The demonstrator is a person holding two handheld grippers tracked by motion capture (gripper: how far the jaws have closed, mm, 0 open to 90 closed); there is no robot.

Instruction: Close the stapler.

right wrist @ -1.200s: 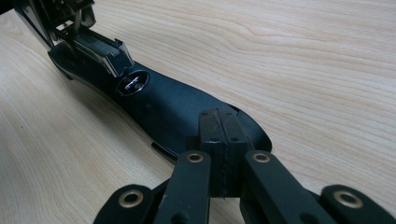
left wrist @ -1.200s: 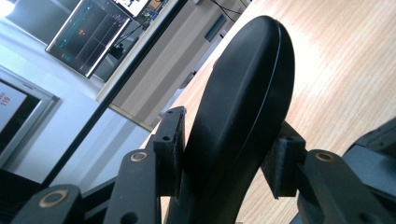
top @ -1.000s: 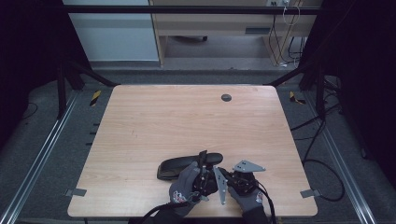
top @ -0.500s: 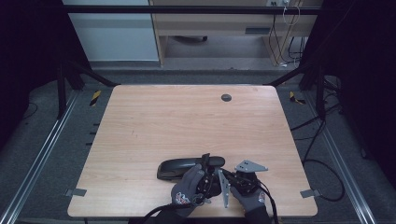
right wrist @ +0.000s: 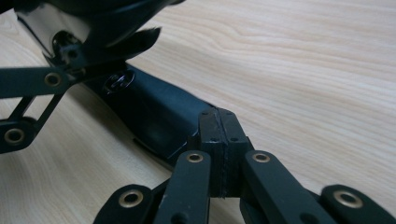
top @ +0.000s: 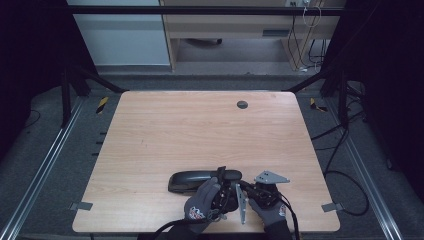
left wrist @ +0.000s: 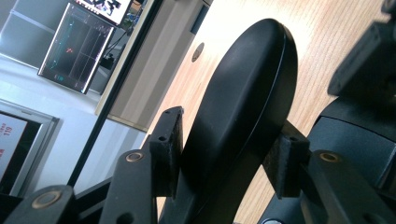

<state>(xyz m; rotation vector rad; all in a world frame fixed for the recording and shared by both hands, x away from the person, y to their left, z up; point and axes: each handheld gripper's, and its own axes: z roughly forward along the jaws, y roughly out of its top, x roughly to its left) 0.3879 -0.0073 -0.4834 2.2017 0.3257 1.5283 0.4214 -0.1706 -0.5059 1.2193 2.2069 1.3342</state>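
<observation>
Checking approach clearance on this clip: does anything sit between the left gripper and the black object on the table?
Nothing does. The left gripper already has its jaws on either side of the black object, with both pads against it.

Legible: "119" in red on white sign [left wrist: 8, 133], left edge, left gripper view. Monitor text unreadable.

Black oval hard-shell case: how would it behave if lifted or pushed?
The black oval case looks rigid, holding shape between the left gripper's pads. Its smooth curved shell may slip. Lying flat, it likely slides, not rolls.
</observation>
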